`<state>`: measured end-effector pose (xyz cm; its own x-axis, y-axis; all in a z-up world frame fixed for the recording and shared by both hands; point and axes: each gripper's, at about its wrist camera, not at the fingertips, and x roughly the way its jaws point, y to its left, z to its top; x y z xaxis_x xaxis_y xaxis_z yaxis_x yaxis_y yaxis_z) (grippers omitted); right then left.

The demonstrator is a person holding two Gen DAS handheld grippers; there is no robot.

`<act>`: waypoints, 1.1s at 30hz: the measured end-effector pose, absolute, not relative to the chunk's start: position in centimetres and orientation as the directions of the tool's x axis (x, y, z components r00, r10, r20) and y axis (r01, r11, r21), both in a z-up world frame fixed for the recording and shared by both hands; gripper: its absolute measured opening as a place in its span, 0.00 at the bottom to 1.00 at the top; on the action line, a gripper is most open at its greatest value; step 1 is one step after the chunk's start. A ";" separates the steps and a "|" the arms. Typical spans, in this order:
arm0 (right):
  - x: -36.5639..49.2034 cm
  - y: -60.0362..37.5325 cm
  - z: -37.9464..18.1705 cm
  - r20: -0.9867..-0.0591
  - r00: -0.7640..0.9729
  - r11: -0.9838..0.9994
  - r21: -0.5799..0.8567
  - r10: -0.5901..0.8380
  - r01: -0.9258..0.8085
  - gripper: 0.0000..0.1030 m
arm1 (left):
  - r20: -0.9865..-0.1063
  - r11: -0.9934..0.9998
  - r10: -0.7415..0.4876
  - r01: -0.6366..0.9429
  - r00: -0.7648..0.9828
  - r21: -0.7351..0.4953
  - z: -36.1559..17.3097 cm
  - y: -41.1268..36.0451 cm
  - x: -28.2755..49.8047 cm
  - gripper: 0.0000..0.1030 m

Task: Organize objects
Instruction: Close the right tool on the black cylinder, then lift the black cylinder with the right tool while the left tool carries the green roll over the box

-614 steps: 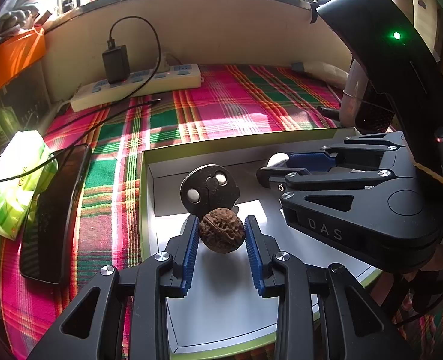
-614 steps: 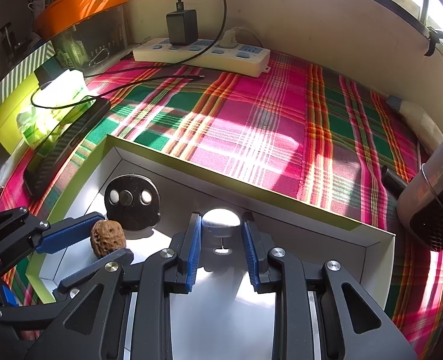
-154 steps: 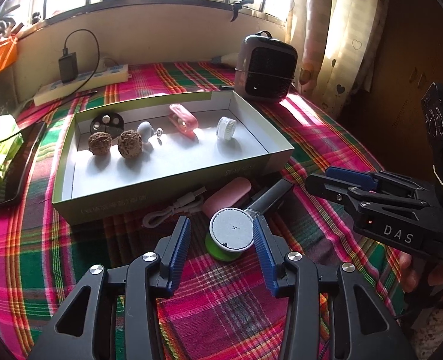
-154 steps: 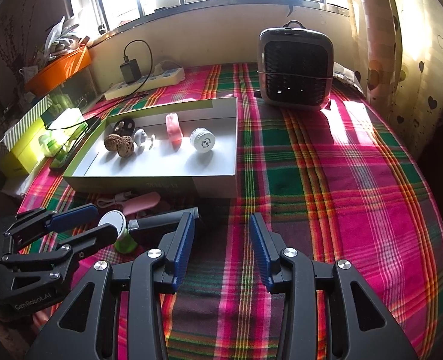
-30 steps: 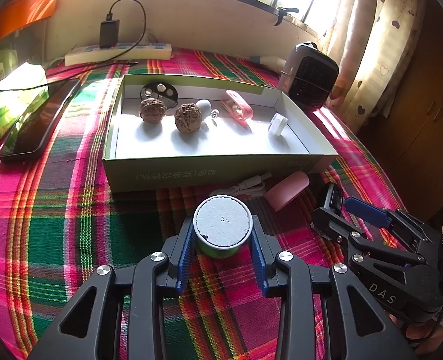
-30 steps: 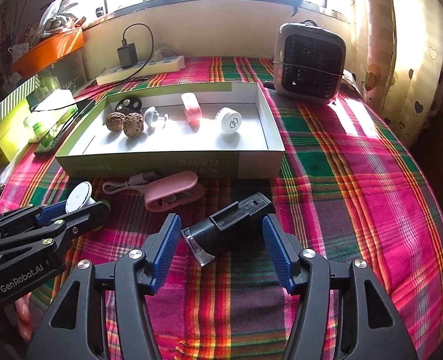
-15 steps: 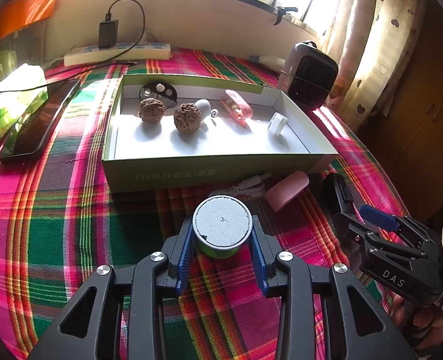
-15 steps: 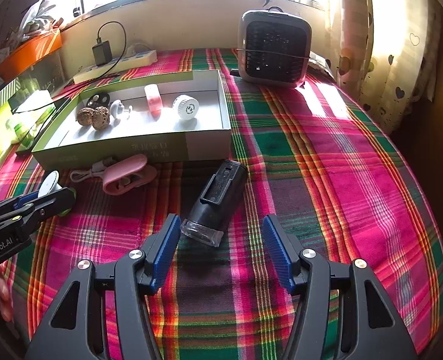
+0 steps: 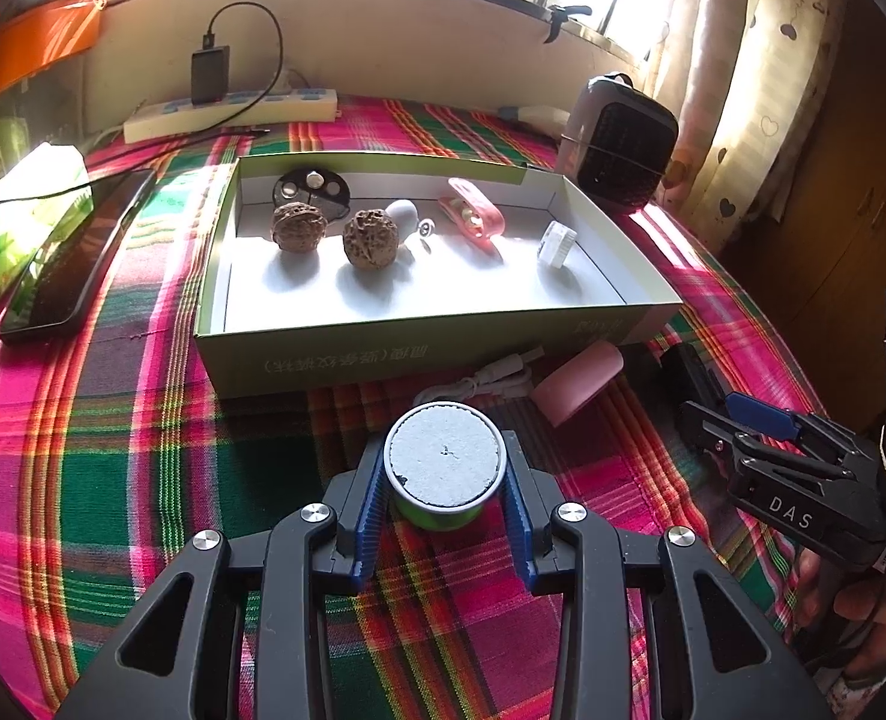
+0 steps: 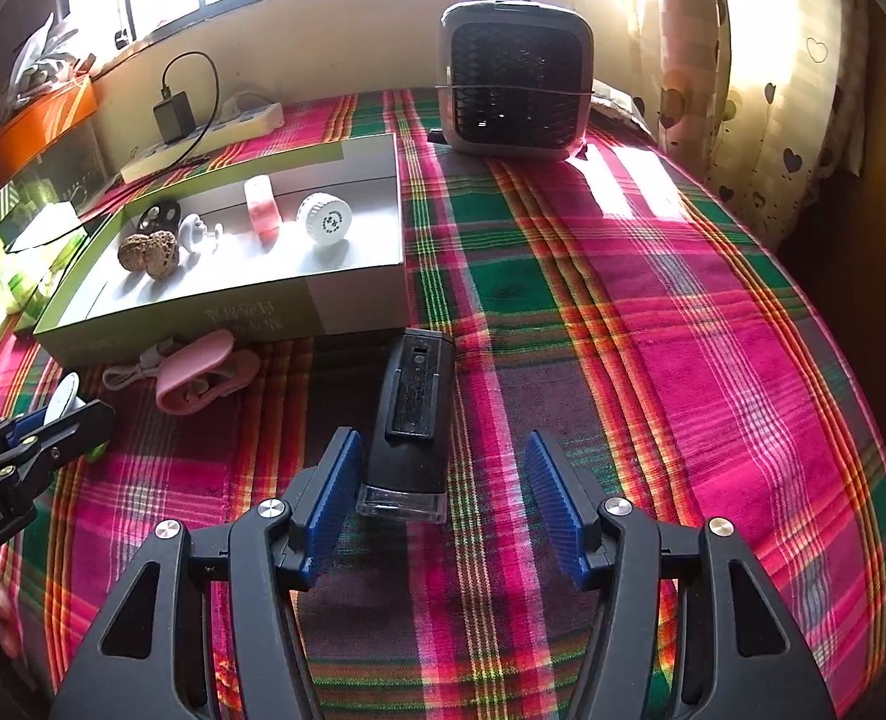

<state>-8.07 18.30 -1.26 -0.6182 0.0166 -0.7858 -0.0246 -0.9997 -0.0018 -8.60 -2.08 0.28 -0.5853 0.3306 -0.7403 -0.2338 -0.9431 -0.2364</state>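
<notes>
Clearly, the left gripper point(image 9: 443, 480) is clamped on a short round tin point(image 9: 442, 465) with a matte grey lid and green body, its ribbed blue pads pressing both sides, just in front of the shallow cardboard box point(image 9: 419, 354). Right of the tin, the right gripper point(image 10: 443, 498) stands wide, astride the clear-capped end of a black oblong device point(image 10: 410, 414) lying on the plaid cloth point(image 10: 653, 324) before the box; its left pad sits just beside it, the right one apart. Two wrinkled walnuts point(image 9: 371, 238) rest inside the box.
</notes>
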 end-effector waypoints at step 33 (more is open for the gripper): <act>-8.3 18.7 -1.1 -0.777 -0.629 -1.000 0.023 -0.028 0.015 0.28 | -0.744 -0.951 0.306 -0.222 -0.594 -0.214 0.2 -1.8 -8.9 0.30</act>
